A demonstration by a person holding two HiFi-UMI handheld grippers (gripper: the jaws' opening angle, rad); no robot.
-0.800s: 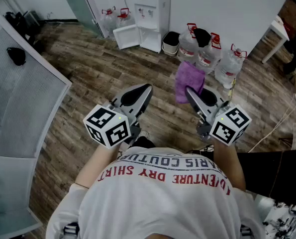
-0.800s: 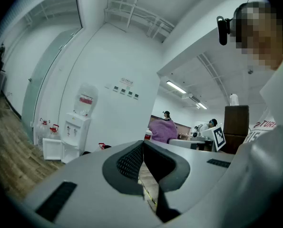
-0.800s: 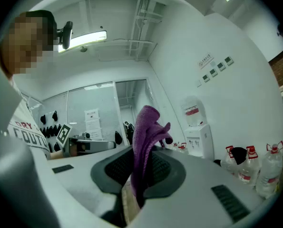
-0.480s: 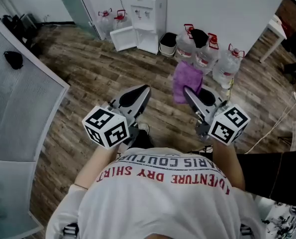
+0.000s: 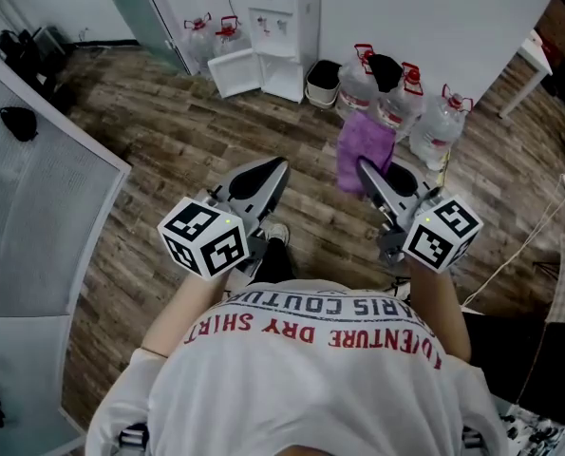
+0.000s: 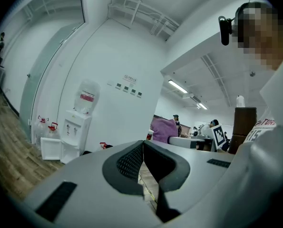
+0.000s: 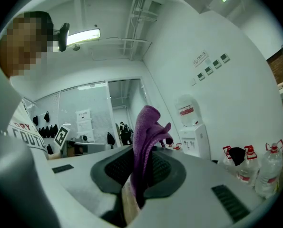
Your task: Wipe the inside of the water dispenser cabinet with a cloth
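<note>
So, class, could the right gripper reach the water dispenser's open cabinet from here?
Probably not yet: the right gripper, shut on the cloth, is far from the water dispenser. But its door hangs open, with only floor between.

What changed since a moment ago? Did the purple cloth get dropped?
Almost nothing changed. The right gripper stays shut on the purple cloth and has shifted only a touch to the right. Nothing was dropped or picked up. The left gripper stays shut and empty. The water dispenser across the floor still has its cabinet door open.
</note>
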